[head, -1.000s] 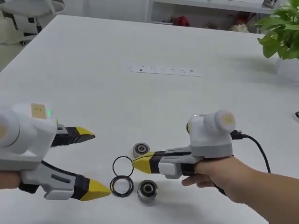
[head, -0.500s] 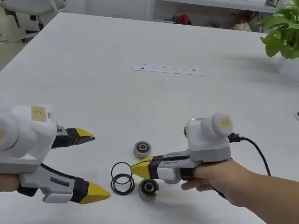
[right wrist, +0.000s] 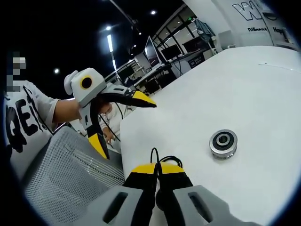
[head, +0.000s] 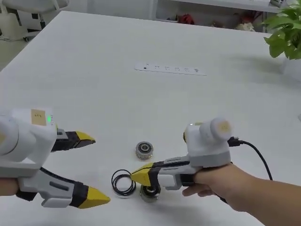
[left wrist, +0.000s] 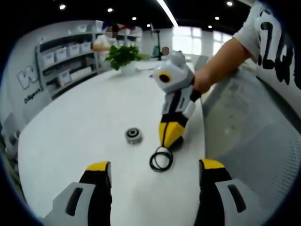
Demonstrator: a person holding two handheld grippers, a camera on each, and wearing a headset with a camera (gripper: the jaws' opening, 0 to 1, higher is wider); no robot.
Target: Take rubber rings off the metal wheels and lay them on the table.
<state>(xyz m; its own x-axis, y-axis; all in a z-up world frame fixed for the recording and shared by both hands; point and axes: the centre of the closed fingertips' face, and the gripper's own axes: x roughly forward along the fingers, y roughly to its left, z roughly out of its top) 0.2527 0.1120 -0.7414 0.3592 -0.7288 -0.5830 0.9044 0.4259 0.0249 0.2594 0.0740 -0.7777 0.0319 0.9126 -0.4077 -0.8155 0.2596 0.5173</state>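
— The head view is bright and even. The white table (head: 141,42) nearly washes out, and the right gripper (head: 135,173) casts a faint, soft-edged shadow.
— The 2 gripper views bend hard at their edges. Ceiling lights (left wrist: 165,9) glare against a dark ceiling, and the nearest jaws look slightly blurred.

Wall (left wrist: 28,80), left edge of left gripper view: large "W" read, small line beneath blurred | wall (right wrist: 256,19), upper right of right gripper view: "W", "Dili…" read | shirt (right wrist: 21,122): large letters, illegible
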